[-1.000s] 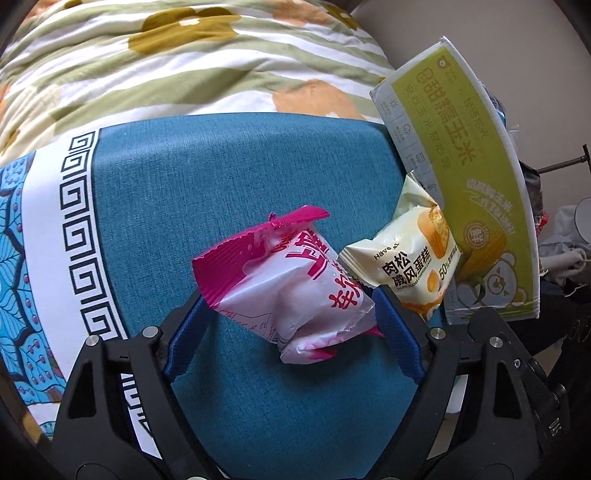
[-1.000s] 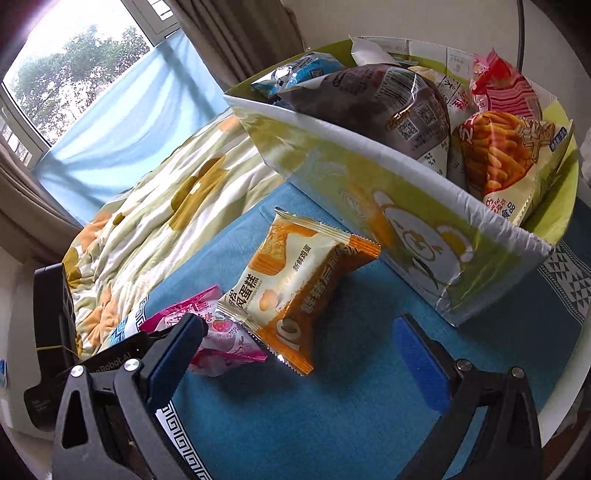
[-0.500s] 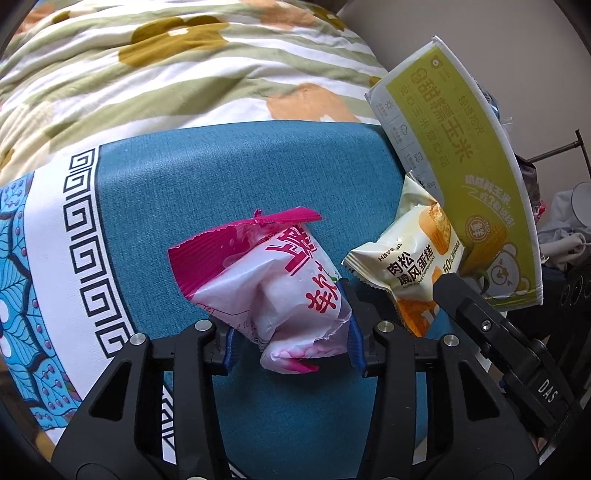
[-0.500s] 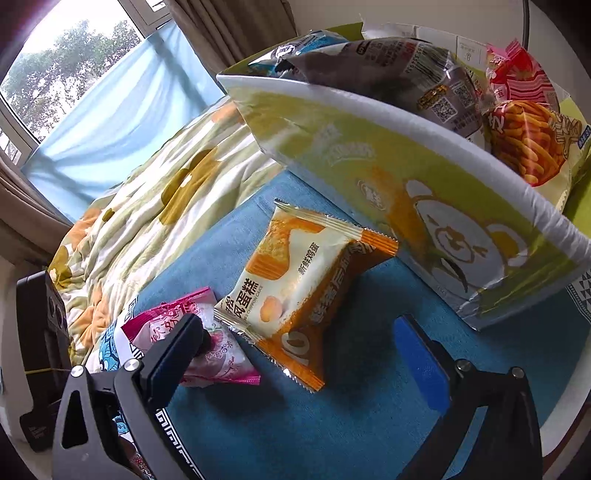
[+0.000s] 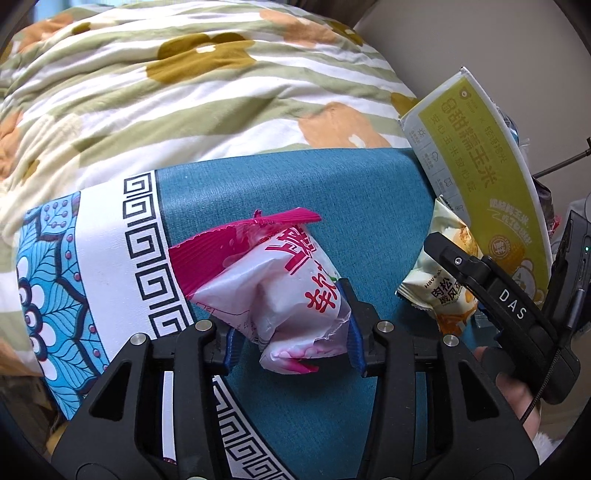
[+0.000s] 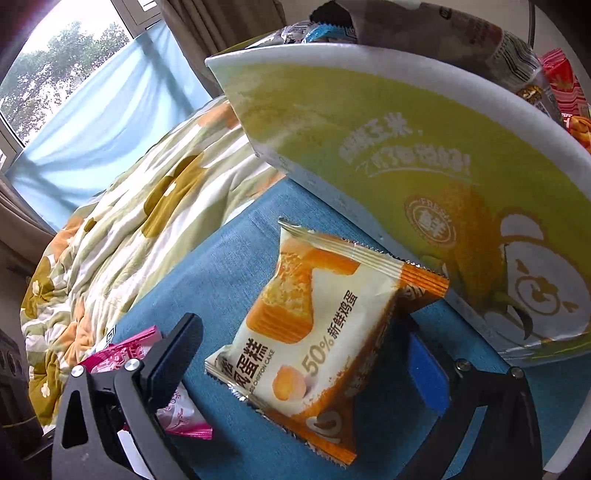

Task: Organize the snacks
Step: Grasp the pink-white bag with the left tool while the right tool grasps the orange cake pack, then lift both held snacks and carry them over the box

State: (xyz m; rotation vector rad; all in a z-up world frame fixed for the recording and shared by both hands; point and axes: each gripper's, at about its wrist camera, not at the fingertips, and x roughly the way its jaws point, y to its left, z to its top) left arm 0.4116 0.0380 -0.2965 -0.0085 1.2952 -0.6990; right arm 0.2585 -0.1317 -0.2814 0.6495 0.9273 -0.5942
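Note:
My left gripper (image 5: pixel 290 332) is shut on a pink and white snack packet (image 5: pixel 269 288), pinched at its lower end above the blue tablecloth (image 5: pixel 295 184). My right gripper (image 6: pixel 306 354) is open, its fingers on either side of an orange and cream chiffon cake packet (image 6: pixel 314 332) that lies on the cloth against the green box. The cake packet also shows in the left wrist view (image 5: pixel 439 280), partly behind the right gripper's finger. The pink packet shows at the left in the right wrist view (image 6: pixel 122 350).
A green cardboard box (image 6: pixel 424 166) stands to the right, filled with several snack bags (image 6: pixel 480 33); it also shows in the left wrist view (image 5: pixel 487 177). A floral striped quilt (image 5: pixel 184 92) lies beyond the table edge. A window (image 6: pixel 55 74) is at the far left.
My left gripper closed on the pink packet and has it pinched. My right gripper moved forward and now straddles the cake packet, nearer the green box.

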